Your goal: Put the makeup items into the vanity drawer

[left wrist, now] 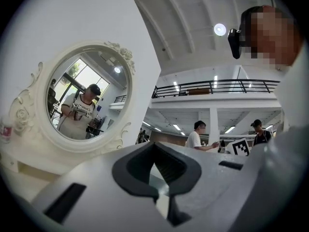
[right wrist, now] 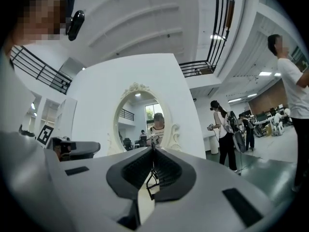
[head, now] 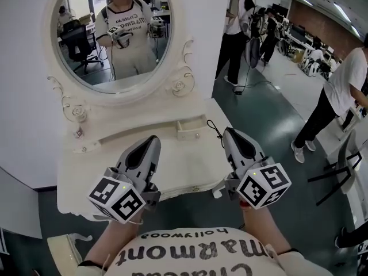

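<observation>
A white vanity [head: 190, 165] with an oval mirror [head: 115, 33] stands in front of me. Its small drawer [head: 191, 129], under the mirror at the right, looks pulled out a little. One small item [head: 77, 133] stands on the ledge left of the mirror and shows at the left edge of the left gripper view as the small item [left wrist: 6, 129]. My left gripper [head: 152, 141] hovers over the tabletop, shut and empty. My right gripper [head: 229, 133] hangs near the vanity's right edge, also shut and empty. Both pairs of jaws meet tip to tip: left gripper [left wrist: 154, 145], right gripper [right wrist: 153, 150].
A thin black cable [head: 216, 132] lies on the vanity's right end beside the drawer. Several people stand on the green floor to the right, one person [head: 330, 99] close by. A black chair frame [head: 339, 168] stands at the far right. A white wall backs the vanity.
</observation>
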### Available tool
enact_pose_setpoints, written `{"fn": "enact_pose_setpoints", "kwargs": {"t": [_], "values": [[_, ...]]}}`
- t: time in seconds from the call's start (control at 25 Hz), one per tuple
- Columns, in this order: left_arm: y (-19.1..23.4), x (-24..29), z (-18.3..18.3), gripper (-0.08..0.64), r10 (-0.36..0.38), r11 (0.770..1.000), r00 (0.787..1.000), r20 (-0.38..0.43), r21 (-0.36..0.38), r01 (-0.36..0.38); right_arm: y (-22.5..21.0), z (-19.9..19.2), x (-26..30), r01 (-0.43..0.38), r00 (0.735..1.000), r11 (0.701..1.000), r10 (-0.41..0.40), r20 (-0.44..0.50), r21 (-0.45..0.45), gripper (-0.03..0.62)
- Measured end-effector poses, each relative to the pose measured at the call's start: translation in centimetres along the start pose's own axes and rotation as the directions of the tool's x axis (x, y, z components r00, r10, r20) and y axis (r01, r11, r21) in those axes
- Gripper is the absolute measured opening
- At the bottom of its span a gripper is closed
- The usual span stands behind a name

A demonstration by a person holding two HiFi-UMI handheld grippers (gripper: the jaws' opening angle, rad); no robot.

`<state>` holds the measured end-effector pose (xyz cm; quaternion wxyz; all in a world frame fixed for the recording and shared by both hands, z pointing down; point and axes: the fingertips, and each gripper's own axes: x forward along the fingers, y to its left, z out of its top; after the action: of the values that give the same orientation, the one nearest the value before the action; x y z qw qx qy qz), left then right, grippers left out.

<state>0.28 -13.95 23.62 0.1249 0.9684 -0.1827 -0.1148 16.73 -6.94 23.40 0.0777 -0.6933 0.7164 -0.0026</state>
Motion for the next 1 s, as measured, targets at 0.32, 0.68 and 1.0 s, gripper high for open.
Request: {"fn": "enact_pose_setpoints", "kwargs": {"t": [0.32, 0.68, 1.0], "values": [[4.6, 0.5, -7.9, 0.008, -0.007, 0.998, 0.977, -0.212, -0.067, -0.008, -2.3, -8.6, 2.4, 0.019, 0.972, 1.0, -0.018, -0.232, 0.0, 0.031], [9.2, -0.7, -9.9, 0.008, 0.17, 0.983, 0.963, -0.209, -0.034, -0.181, -4.8, -14.0, 6.4, -0.072, 0.917, 0.997, 0.05, -0.395, -0.04, 0.031], [12.9, -1.3, -9.7, 0.008, 0.334, 0.932, 0.925, -0.183, -0.082, -0.353, -7.9, -16.5, 12.9, -0.194, 0.864, 0.975, 0.119, -0.489, -0.106, 0.031]]}}
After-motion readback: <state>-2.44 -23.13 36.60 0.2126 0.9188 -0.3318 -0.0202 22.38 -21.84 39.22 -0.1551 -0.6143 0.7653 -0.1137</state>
